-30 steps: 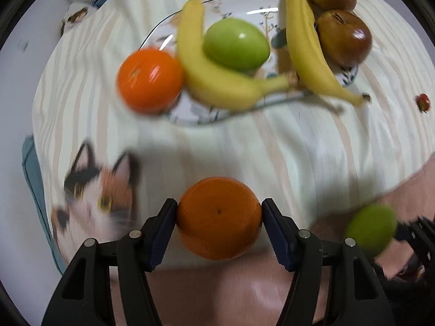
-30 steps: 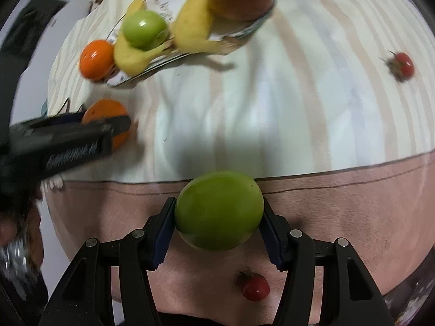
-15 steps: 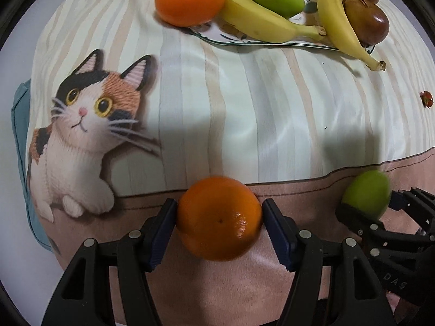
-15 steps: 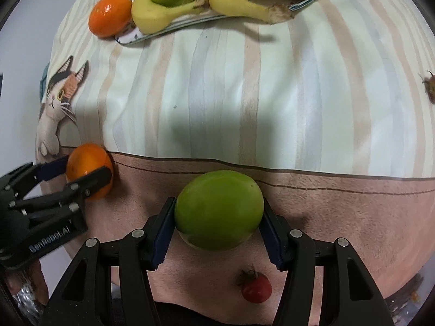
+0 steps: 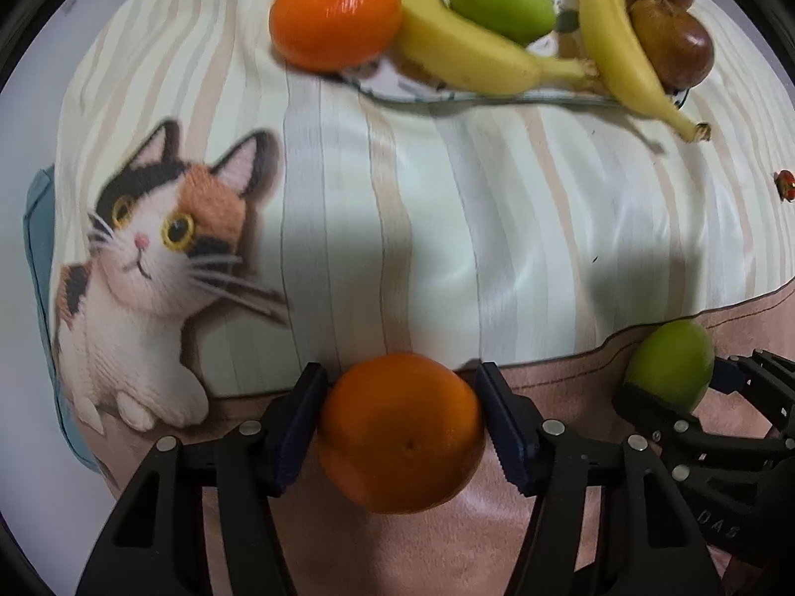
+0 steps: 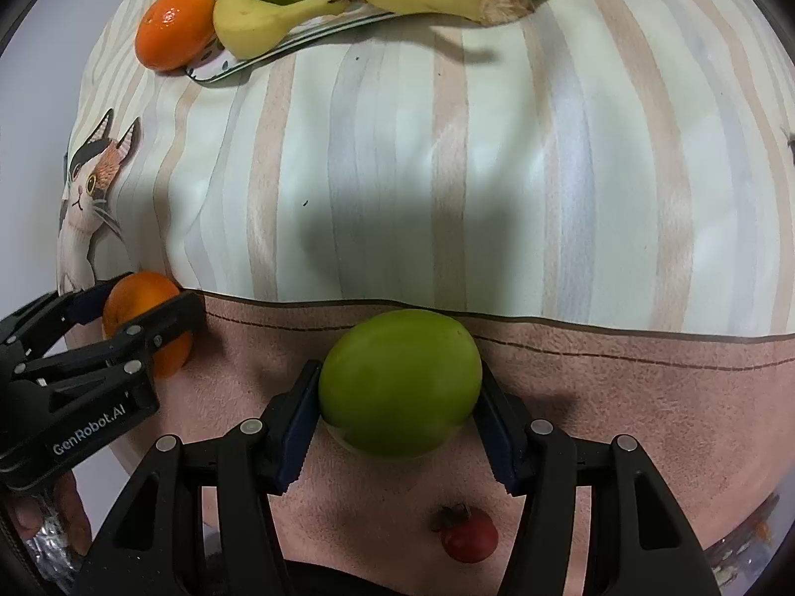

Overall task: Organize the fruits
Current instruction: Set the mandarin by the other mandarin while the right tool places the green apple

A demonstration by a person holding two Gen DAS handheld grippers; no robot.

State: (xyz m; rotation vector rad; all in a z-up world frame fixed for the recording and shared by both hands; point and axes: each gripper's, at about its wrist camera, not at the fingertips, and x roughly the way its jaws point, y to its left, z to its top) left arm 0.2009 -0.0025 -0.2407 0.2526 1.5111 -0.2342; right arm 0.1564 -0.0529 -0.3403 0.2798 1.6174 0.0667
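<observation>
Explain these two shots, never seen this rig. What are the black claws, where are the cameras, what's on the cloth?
No robot: a person holds two handheld grippers, each with a fisheye camera looking along its fingers. In the left wrist view, the left gripper is clamped on an orange. In the right wrist view, the right gripper is clamped on a green apple. Each view also catches the other gripper at its edge. Ahead, on a striped cat-print cloth, a glass plate holds bananas, another green apple and brown fruit; a second orange sits at its rim.
</observation>
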